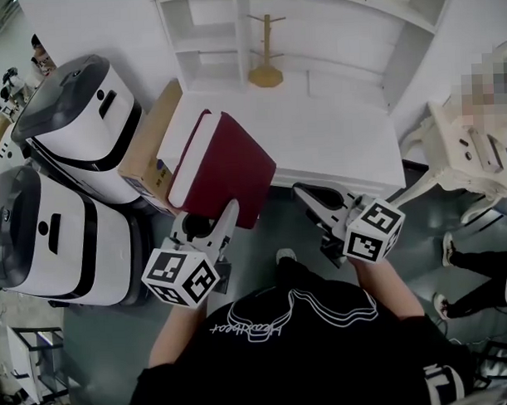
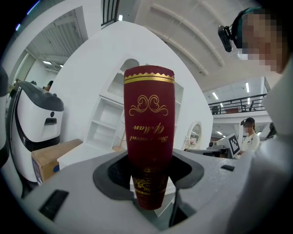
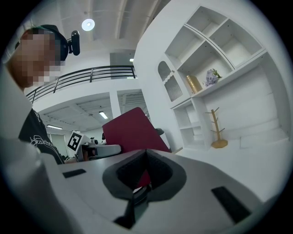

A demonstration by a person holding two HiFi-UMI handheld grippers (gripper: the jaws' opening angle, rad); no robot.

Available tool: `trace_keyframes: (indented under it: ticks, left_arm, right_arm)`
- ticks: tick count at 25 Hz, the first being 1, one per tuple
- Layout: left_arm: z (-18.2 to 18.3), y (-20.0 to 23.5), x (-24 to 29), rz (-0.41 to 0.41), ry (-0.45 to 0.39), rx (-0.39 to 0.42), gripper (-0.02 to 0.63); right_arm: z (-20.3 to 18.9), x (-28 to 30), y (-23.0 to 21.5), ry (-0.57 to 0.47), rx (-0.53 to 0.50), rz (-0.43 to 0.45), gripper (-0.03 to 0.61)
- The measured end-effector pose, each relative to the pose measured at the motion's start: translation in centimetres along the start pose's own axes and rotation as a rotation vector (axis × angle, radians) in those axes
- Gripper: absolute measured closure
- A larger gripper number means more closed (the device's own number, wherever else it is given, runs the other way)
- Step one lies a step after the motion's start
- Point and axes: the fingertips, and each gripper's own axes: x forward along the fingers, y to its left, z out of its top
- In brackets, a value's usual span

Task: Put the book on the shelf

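Observation:
A thick dark red book (image 1: 223, 165) with white page edges is held tilted over the front left corner of the white desk (image 1: 342, 136). My left gripper (image 1: 213, 225) is shut on its lower edge. In the left gripper view the book's spine (image 2: 149, 132), with gold ornaments, stands upright between the jaws of the left gripper (image 2: 149, 185). The white shelf unit (image 1: 206, 41) stands at the back of the desk. My right gripper (image 1: 311, 197) hovers at the desk's front edge, right of the book, shut and empty. In the right gripper view the book (image 3: 132, 130) shows beyond the right gripper (image 3: 145, 157).
A wooden mug tree (image 1: 265, 68) stands in front of the shelves. A cardboard box (image 1: 152, 143) lies left of the desk, beside two large white and black machines (image 1: 76, 121). A white frame-like object (image 1: 459, 149) and a person's legs are at the right.

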Motion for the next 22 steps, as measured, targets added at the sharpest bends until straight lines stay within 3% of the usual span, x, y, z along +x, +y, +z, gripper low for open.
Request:
trace_keyframes:
  ticks: [10,22]
  left_arm:
    - [1.8,2.7,6.9,0.034,0.014,0.018,0.408]
    - [6.2,9.6,18.6,0.113,-0.016,0.043,0.407]
  right_arm:
    - [2.8,3.6,-7.2,-0.031,0.019,0.036,0.572]
    - [7.2,10.5,-18.9,-0.020,0.016,0.091,0.572]
